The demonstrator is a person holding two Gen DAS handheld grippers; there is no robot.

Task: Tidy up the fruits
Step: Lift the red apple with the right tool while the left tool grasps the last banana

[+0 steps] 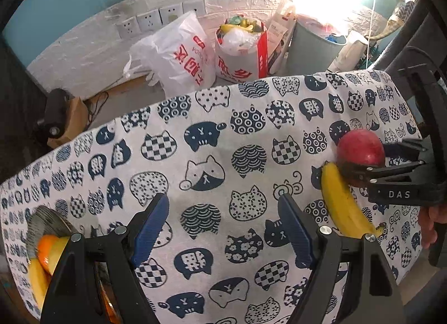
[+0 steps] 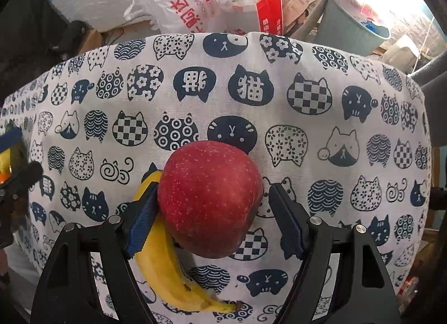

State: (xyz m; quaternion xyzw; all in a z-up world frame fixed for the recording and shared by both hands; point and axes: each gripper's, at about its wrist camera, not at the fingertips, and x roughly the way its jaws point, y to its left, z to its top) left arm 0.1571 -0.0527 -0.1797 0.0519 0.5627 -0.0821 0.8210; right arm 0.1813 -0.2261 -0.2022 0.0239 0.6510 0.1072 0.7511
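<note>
I'm on the apple pick: right gripper (image 2: pixel 212 209) straddles the apple (image 2: pixel 209 198) near the tablecloth's (image 2: pixel 279 53) right edge, left pad (image 2: pixel 145 220) touching, right pad clear, so not clamped. Banana (image 2: pixel 167 262) lies against it. Left gripper (image 1: pixel 223 226) hangs apart, empty; next I close without pinching banana.

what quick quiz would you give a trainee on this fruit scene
1. True or false: the left gripper holds nothing.
2. Which fruit sits between the jaws of the right gripper? A pear, B apple, C lemon.
3. What lies against the apple on the cloth?

Key: 1 true; 2 B; 3 the banana.
</note>
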